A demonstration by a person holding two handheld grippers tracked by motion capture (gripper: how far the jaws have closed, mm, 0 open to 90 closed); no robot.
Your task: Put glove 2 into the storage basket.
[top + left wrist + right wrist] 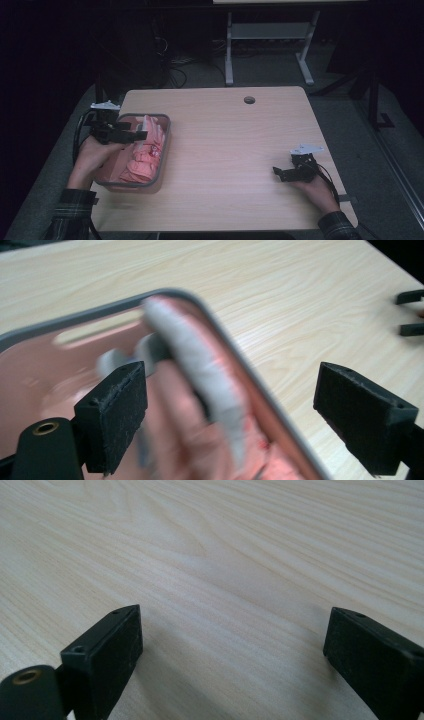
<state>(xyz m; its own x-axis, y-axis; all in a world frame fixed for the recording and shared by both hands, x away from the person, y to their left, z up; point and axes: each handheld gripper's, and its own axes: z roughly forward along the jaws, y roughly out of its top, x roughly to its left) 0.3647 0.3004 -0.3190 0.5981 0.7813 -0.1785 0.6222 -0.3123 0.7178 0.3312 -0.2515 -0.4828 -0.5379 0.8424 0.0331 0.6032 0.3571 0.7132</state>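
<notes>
**A:** What is on the table?

**B:** A light wooden table seen from above. On its left side sits a pink bin with a grey rim, and inside it lies a heap of pink rubber gloves, piled toward the near right part of the bin. A white-cuffed glove leans against the bin's right wall; it is blurred in the left gripper view.

**A:** Where is the left gripper?

**B:** The left gripper is held over the bin, above the gloves, pointing right. Its jaws stand wide apart. In the left gripper view the pads are on either side of the blurred glove, with clear space between pad and cloth, so nothing is being squeezed. Whether the glove touches the left pad I cannot tell.

**A:** And the right one?

**B:** The right gripper rests near the near right corner of the table, well apart from the bin, pointing left. Its jaws are spread too, with bare wood grain between them in the right gripper view.

**A:** Anything else?

**B:** A small round cable hole near the far edge of the table, and a person's plaid sleeves at the near edge.
</notes>
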